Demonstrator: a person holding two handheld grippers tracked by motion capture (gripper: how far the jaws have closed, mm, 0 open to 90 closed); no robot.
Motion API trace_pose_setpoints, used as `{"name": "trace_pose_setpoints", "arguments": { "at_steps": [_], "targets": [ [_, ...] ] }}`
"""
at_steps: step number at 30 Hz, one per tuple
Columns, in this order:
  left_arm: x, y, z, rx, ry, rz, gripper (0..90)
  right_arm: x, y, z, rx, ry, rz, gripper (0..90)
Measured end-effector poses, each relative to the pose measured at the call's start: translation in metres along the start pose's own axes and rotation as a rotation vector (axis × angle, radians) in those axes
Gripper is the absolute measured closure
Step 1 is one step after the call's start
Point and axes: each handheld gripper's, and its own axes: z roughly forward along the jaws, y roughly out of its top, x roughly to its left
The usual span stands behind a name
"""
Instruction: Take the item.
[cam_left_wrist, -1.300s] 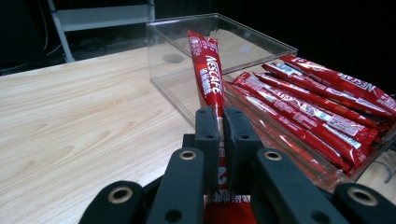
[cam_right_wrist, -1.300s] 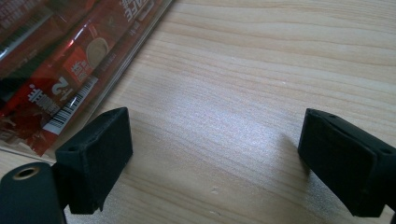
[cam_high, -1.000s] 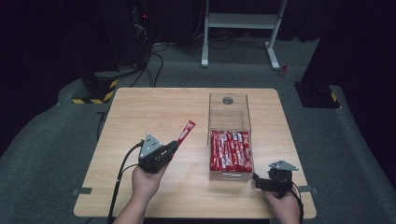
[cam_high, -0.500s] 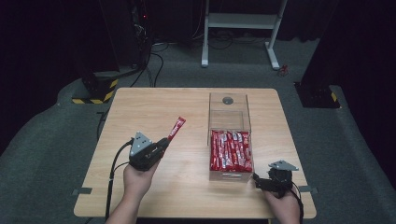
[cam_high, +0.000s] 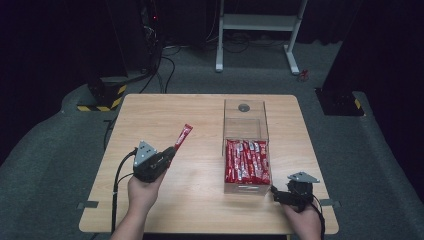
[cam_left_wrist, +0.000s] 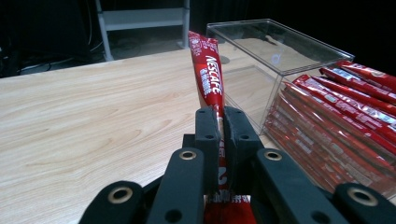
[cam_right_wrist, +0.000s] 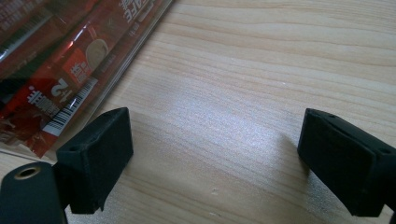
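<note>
Over the wooden table (cam_high: 200, 200), left of the clear box (cam_high: 245, 145), the left gripper (cam_high: 167, 153) clenches a red coffee stick (cam_high: 182, 136) by its lower end, the stick pointing up and away. More red sticks (cam_high: 247, 161) fill the box's near half. Beside the box's near right corner, the right gripper (cam_high: 276, 193) rests with jaws spread wide, grasping nothing.

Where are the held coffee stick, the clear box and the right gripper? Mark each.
coffee stick (cam_left_wrist: 208, 70), left gripper view, printed upper half.
clear box (cam_high: 244, 116), high view, empty far end.
right gripper (cam_right_wrist: 212, 163), right gripper view, midway between open fingers.
</note>
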Motion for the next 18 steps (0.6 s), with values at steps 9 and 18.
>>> {"name": "trace_pose_setpoints", "arguments": {
  "at_steps": [9,18],
  "targets": [
    [0.010,-0.001,0.004,0.011,0.028,-0.017,85.0,0.000,0.000,0.000,0.001,0.002,-0.001,10.2],
    [0.018,-0.006,0.012,0.037,0.039,-0.038,85.0,0.000,0.000,0.000,0.000,0.003,-0.003,10.2]
  ]
}}
